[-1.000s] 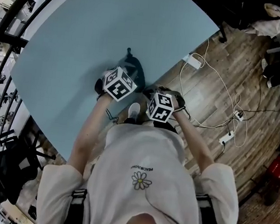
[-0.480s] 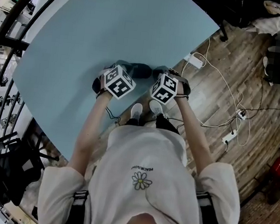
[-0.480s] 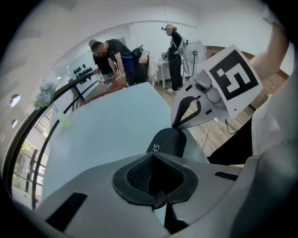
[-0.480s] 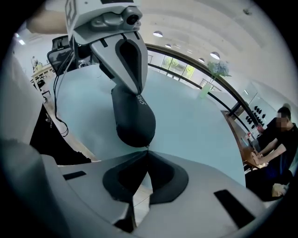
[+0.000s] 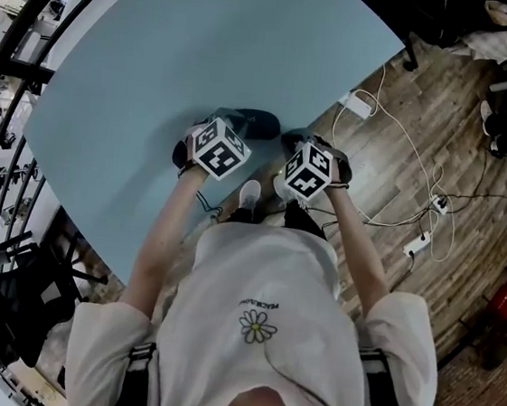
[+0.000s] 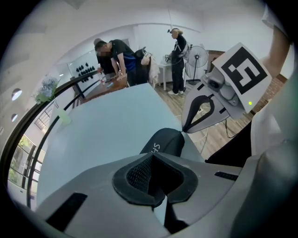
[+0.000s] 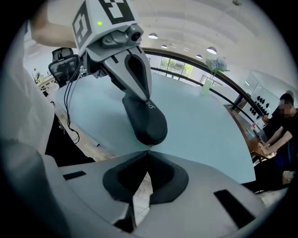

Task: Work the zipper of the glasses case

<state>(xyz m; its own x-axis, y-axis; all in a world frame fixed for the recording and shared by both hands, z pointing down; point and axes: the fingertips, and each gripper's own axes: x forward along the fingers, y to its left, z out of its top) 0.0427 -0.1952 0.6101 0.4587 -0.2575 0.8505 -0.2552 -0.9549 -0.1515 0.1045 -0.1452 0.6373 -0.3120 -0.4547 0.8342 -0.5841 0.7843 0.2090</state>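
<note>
The dark glasses case (image 5: 249,122) is lying near the edge of the light blue worktop (image 5: 143,58), in the middle of the head view. The left claw (image 6: 151,156) is clenched, its tips meeting at one end of the case. The right claw (image 7: 148,149) is also clenched, its tips touching the opposite end.
</note>
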